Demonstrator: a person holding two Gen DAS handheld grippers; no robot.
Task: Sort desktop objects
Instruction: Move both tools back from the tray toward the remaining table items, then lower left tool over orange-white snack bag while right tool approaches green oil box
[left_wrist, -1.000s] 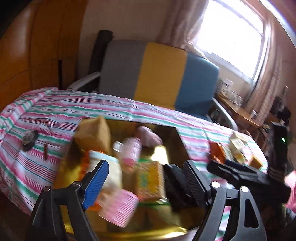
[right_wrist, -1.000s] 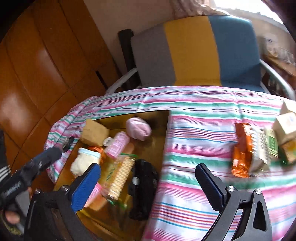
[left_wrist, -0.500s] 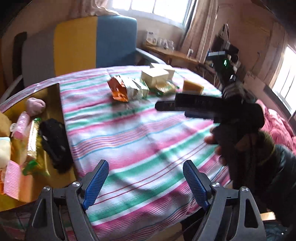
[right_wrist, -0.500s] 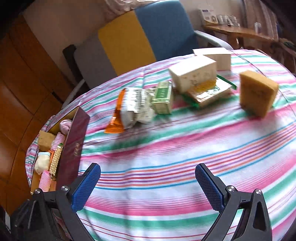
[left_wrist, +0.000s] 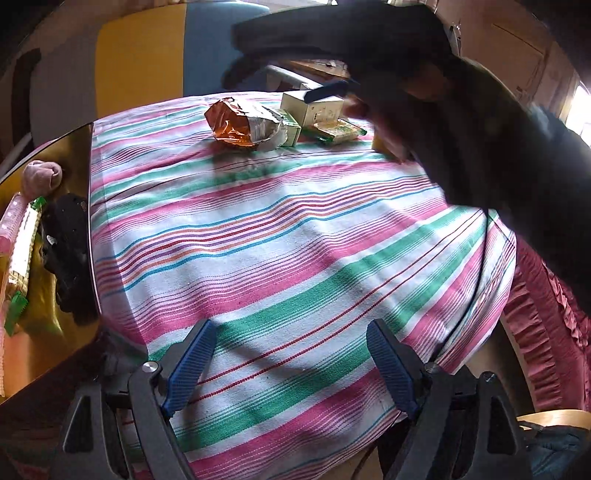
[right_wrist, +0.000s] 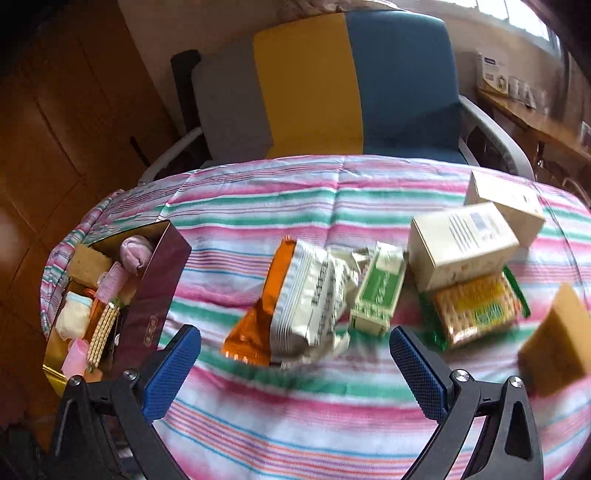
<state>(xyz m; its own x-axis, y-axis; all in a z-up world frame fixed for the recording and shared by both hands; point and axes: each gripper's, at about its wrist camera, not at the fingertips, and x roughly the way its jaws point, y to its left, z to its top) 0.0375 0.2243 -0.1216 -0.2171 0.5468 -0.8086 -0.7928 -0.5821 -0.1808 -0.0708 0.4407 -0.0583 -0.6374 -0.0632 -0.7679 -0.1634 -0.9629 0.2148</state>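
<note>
Yellow sponge (right_wrist: 557, 339) shows only from the right tool (right_wrist: 295, 373); both tools gape, released.

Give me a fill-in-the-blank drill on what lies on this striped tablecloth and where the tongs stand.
1. The right tongs stand ___ and hold nothing.
2. The green-and-white carton lies directly right of the orange-and-silver ___.
3. The pink sock ball sits inside the ___ box.
4. The cracker pack is partly under a ___ box.

Missing words: open; snack bag; maroon; cream
</note>
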